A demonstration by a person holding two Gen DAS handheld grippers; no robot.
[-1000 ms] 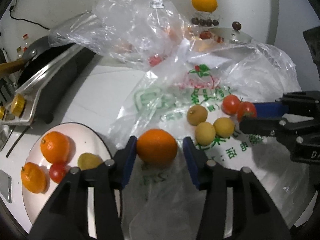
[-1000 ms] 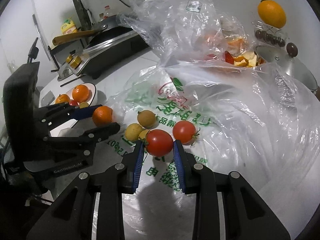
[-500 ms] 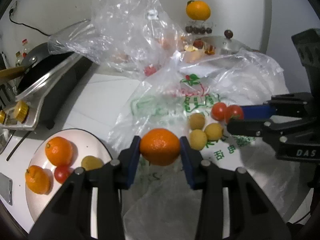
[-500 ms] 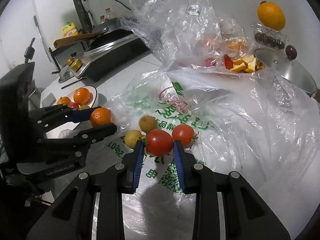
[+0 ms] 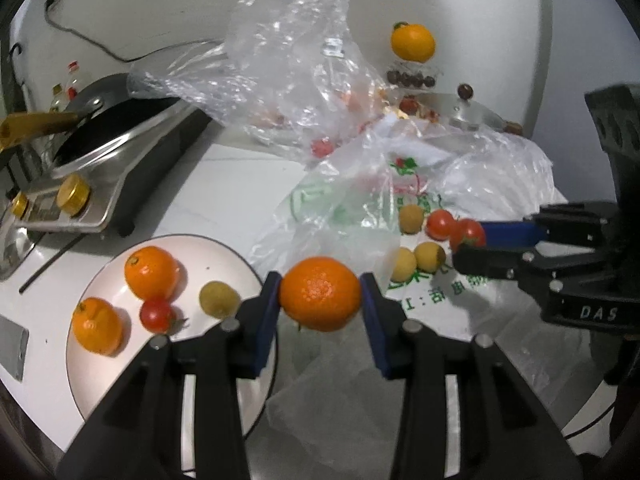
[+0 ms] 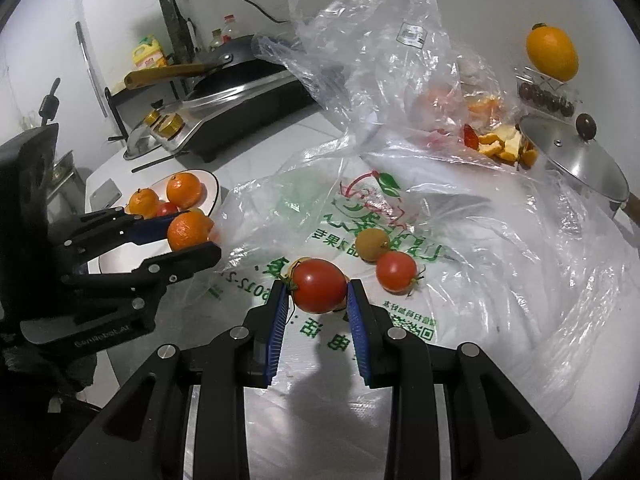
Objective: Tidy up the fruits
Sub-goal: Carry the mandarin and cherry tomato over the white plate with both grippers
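My left gripper (image 5: 320,300) is shut on an orange (image 5: 320,299) and holds it in the air at the right edge of the white plate (image 5: 224,258). On the plate lie two oranges (image 5: 151,267), a small tomato (image 5: 157,315) and a yellow-green fruit (image 5: 218,299). My right gripper (image 6: 318,298) is shut on a red tomato (image 6: 318,286), lifted just above the printed plastic bag (image 6: 400,320). On the bag remain a second tomato (image 6: 396,271) and several small yellow fruits (image 6: 372,243). In the right wrist view the left gripper (image 6: 192,236) with its orange hangs by the plate (image 6: 210,184).
A stove with a black pan (image 5: 100,148) stands at the back left. A crumpled clear bag (image 5: 296,80) with peels rises behind the printed bag. A steel pot lid (image 6: 576,160) and an orange on a stand (image 6: 552,54) sit at the back right. A phone (image 5: 12,346) lies left of the plate.
My left gripper closed on the orange, lifted it off the bag and carried it left toward the plate. The right gripper rose slightly with its tomato.
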